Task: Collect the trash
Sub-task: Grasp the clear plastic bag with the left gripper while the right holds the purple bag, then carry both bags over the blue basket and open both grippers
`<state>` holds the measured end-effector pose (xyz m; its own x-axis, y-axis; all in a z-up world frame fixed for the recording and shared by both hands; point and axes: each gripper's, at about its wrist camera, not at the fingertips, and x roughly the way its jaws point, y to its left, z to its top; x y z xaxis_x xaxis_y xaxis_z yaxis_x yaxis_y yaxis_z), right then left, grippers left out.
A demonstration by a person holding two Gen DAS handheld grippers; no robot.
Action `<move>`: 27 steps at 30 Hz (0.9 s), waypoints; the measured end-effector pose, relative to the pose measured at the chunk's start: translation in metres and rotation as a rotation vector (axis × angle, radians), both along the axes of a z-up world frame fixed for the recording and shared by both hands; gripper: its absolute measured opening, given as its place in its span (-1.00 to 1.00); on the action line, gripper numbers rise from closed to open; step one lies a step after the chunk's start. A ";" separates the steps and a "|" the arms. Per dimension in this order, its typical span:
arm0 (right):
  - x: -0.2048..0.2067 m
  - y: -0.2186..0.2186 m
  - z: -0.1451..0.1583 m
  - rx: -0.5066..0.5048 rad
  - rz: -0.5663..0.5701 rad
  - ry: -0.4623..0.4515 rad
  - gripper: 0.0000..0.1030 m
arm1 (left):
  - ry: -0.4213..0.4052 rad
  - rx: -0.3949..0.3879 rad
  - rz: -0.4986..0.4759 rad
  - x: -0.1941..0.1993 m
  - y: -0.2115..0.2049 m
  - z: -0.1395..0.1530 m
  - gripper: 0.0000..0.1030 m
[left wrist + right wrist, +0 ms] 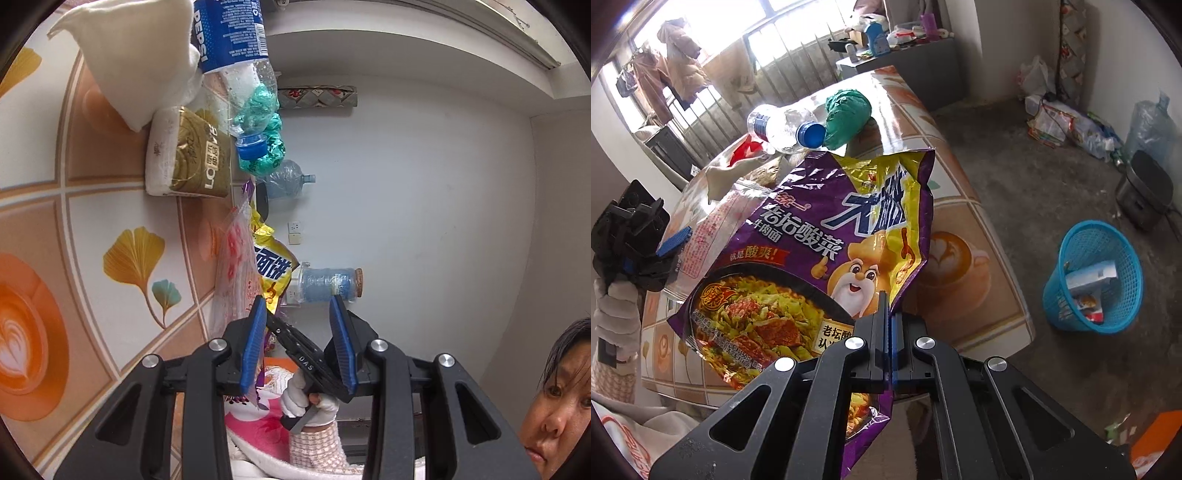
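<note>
Black arms of the right gripper (888, 314) fill the bottom of its view, and its jaws are squeezed tight together on the edge of a purple and yellow noodle bag (827, 254). That bag is lifted up in front of the table (960, 206), which has a shiny cover with coffee cups and leaves printed on it. It hangs crinkled, and its lower end drops down behind the gripper's arms.

Past the bag, on the table, a clear plastic bottle (783, 127) with a blue cap lies on its side. A scrunched green bag (847, 110) sits right beside the cap. Something red (744, 151) and a white cloth (720, 177) lie near the bottle too.

On the floor to the right of the table stands a blue basket (1093, 277) with some wrappers already in it. It is well apart from the noodle bag.

At the left side of the table the left gripper (301, 341) is held up in a hand with a white glove (617, 314). Its blue pads stand partly apart, and nothing sits between them. Through its own camera you can see the other gripper and another gloved hand (310, 400) beyond the pads.
</note>
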<state>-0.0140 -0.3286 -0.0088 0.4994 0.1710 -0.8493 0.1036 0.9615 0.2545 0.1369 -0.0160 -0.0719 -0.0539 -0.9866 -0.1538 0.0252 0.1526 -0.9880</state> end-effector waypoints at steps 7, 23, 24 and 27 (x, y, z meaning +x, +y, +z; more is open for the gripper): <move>0.002 0.003 -0.003 -0.019 0.010 0.004 -1.00 | -0.078 0.179 -0.001 -0.001 -0.011 -0.001 -0.35; 0.003 -0.002 -0.006 0.029 -0.010 -0.020 -1.00 | -0.166 0.403 -0.035 -0.003 -0.026 -0.011 -0.84; 0.002 -0.003 -0.005 0.028 -0.017 -0.024 -1.00 | -0.169 0.403 -0.032 -0.003 -0.025 -0.010 -0.87; 0.000 -0.009 -0.001 0.032 -0.041 -0.042 -1.00 | -0.190 0.402 -0.025 -0.003 -0.025 -0.006 -0.98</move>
